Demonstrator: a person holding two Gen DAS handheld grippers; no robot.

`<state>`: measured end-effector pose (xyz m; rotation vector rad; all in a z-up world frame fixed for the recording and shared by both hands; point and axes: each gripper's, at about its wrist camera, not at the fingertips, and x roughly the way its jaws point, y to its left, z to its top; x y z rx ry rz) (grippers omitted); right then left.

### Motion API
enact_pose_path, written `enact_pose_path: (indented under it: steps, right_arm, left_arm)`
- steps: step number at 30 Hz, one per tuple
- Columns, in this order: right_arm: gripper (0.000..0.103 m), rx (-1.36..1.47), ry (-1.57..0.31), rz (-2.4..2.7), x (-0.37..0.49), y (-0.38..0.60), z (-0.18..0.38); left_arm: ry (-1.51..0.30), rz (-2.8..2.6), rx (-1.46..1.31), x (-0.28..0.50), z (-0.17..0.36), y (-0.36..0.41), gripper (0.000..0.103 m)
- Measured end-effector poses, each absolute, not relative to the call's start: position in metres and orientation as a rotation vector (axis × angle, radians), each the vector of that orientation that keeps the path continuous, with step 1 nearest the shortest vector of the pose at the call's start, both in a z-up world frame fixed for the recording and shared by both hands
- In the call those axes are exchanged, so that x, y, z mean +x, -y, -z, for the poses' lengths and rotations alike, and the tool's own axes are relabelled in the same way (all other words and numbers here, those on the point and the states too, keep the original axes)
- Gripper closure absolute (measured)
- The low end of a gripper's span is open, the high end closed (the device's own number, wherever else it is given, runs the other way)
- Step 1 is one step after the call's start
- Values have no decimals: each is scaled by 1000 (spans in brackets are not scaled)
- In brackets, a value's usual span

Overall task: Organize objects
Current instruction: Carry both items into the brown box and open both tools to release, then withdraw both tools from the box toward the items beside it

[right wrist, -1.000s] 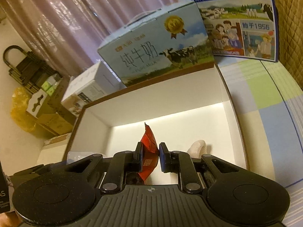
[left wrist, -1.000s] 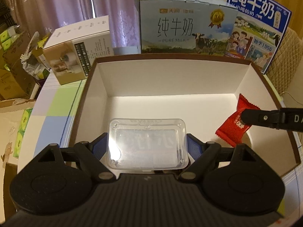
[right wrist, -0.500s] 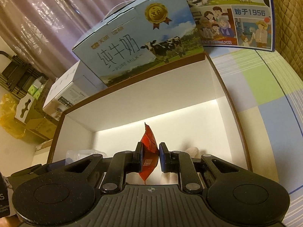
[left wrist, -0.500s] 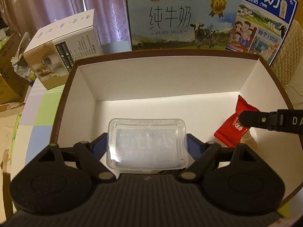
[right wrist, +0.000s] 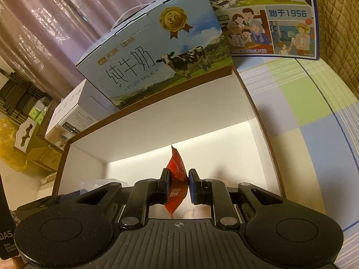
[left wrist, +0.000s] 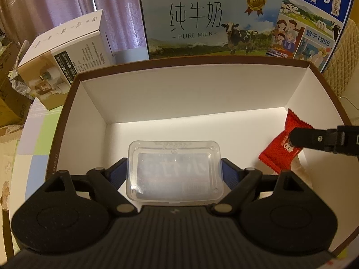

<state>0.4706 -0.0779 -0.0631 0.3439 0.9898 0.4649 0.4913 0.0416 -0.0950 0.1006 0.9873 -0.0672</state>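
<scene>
- Cardboard cartons (left wrist: pixel 9 103): stacked off the table's left edge, partly cut off by the frame; contents not legible.
- White product box (left wrist: pixel 67 67): on the table by the left rear corner of the open box, tilted, small print unreadable.
- Open box (left wrist: pixel 179 89): brown rim, white inside, in the middle of the checked tablecloth (right wrist: pixel 303 103); its near wall is hidden behind the grippers.
- Left gripper (left wrist: pixel 175 174): inside the open box at its near left part, jaws spread wide and pressed on both short sides of the clear plastic case (left wrist: pixel 175 170), which it holds above the floor of the box; the writing under the lid is blurred.
- Pure milk carton (left wrist: pixel 208 18): upright just behind the rear wall of the open box.
- Right gripper (right wrist: pixel 178 185): at the near right part of the open box, jaws closed tight on the red candy wrapper (right wrist: pixel 176 179), held on edge; its lower tip is hidden behind the gripper body.
- Blue milk carton (left wrist: pixel 314 22): at the table's rear right, top cut off.
- Quilted chair back (right wrist: pixel 336 33): beyond the table's right edge.
</scene>
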Motion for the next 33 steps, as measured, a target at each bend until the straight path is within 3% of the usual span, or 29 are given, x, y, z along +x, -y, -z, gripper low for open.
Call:
enact_pose_path:
  steps: [4,12,13,14,16,33]
  right_arm:
    - [89,350,-975,-468,470,78,61]
    - [86,382,-980,-496,473,77,60]
    - [78,387,-985,-500,474,77,60]
    - [61,392,-985,-502,474,76,59]
    - [40,398,-960,-510,471,77,56]
    - [36,242,-849,-574,409,101,25]
  left_arm:
    - [-977,62,114,490,93,-43,12]
    - [-957,57,99,486,83,-50,11]
    - [-957,54,97,486,81,-51,11]
    - [-954,51,95,485,80,-53,11]
    - [-951,47,89,483,77,-56,11]
    - [-929,37,17,414,45,-75,11]
